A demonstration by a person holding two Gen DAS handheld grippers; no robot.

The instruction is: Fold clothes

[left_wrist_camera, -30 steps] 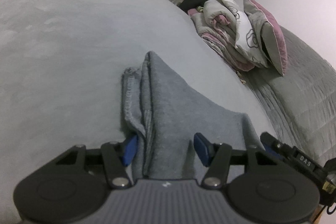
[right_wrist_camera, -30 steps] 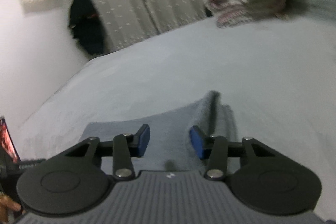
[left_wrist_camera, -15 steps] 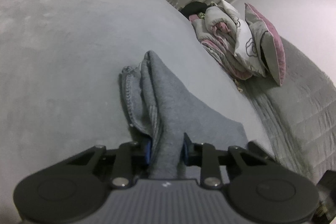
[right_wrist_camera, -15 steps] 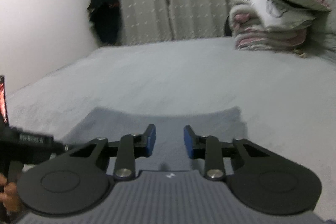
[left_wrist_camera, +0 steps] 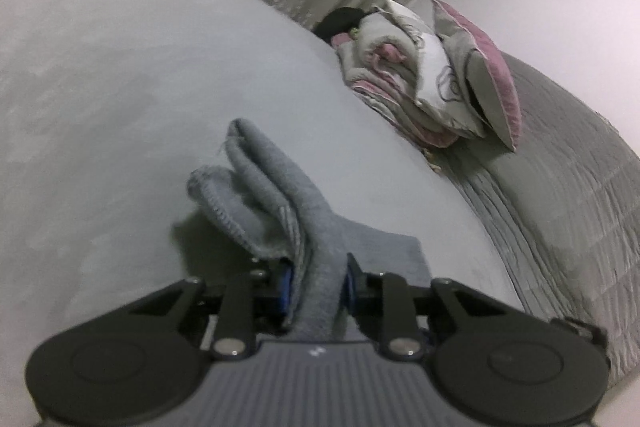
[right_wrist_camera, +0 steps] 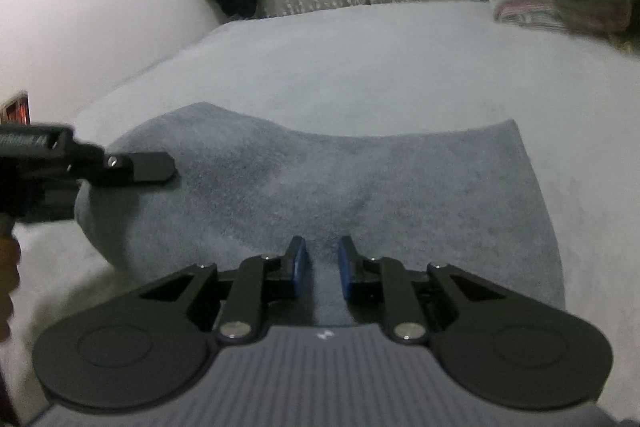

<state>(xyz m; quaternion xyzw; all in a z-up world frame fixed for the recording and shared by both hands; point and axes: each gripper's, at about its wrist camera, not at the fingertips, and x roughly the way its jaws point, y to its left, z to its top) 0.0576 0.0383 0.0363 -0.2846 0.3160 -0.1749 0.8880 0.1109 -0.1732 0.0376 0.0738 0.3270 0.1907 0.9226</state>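
My left gripper point(left_wrist_camera: 316, 281) and my right gripper point(right_wrist_camera: 323, 269) look alike: a ribbed grey body with a small white mark, two round black discs at the sides, black link bars with silver screws, and blue pads point(right_wrist_camera: 300, 267) lining the black fingers.

Grey garment point(left_wrist_camera: 308, 227) apparently between left gripper point(left_wrist_camera: 316, 285) fingers point(left_wrist_camera: 285, 281)

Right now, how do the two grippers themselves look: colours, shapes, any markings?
Both look alike. The left gripper and right gripper each have black linkage arms with silver pivot screws, two round black discs at the sides, blue pads on the fingertips, and a ribbed grey body bearing a small white mark.
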